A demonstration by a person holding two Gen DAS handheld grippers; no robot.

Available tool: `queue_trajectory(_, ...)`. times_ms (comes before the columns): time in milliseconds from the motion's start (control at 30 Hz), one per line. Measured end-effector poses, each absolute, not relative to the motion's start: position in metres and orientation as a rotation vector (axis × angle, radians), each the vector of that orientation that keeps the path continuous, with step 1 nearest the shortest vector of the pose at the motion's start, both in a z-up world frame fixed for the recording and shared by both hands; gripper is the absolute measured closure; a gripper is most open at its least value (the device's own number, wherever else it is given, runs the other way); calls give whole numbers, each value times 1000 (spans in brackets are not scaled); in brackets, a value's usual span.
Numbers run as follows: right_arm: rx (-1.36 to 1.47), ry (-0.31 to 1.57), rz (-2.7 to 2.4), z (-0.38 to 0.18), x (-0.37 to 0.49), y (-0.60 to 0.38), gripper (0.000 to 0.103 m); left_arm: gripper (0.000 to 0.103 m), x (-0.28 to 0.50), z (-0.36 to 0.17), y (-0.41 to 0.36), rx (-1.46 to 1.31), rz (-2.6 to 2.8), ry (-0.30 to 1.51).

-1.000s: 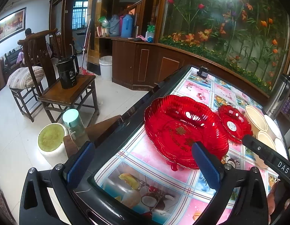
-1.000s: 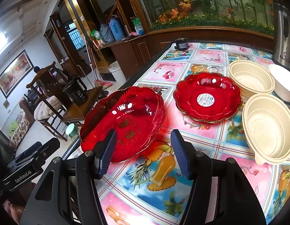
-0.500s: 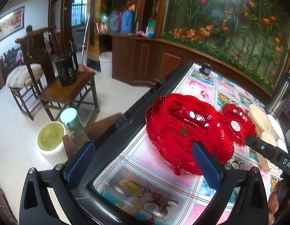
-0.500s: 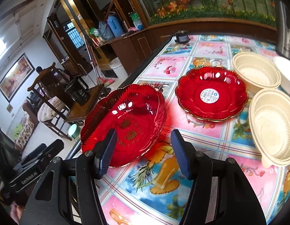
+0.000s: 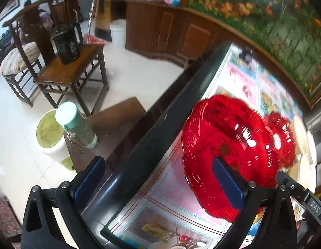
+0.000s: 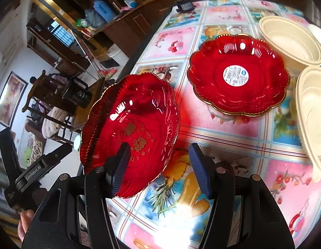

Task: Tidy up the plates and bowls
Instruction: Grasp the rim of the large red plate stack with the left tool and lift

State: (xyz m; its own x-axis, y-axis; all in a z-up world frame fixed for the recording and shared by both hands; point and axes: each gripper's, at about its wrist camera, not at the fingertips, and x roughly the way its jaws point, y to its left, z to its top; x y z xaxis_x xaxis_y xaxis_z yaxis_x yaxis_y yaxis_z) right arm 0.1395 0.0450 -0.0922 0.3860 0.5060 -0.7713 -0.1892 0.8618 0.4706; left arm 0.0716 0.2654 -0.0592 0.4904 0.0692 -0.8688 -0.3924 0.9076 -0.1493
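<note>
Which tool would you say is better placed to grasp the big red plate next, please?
Probably the right tool: it is open with the big red plate's near rim between its fingers. The left tool mostly straddles the table edge.

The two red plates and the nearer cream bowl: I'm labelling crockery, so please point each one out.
Large red plate (image 6: pixel 129 128), right wrist view, on its gold-printed centre.
Smaller red plate (image 6: pixel 236 75), right wrist view, on its round sticker.
Cream bowl (image 6: pixel 314 114), right wrist view, on its inner wall.

Large red scalloped plate (image 6: pixel 129 128): tilted, at table edge. Smaller red plate (image 6: pixel 239 74): flat, stickered. Cream bowls (image 6: pixel 289 39): upright beside it.
</note>
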Motion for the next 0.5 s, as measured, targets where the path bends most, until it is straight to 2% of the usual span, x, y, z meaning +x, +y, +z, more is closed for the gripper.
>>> queue_trajectory(200,379,1122,436,-103,153,50,43,2,86,-78,265,-384,242,1113)
queue_trajectory(333,385,1153,431,-111,161,53,43,15,90,-84,262,-388,203,1153)
queue_trajectory(367,390,1160,433,-113,163,55,43,28,91,-84,262,-388,200,1159)
queue_trajectory(400,393,1166,434,-115,164,56,43,36,90,-83,262,-379,213,1152)
queue_trajectory(467,403,1183,436,-121,168,60,50,51,93,-81,263,-382,212,1136)
queue_trajectory(500,415,1199,444,-124,169,61,60,60,92,-80,265,-387,211,1131)
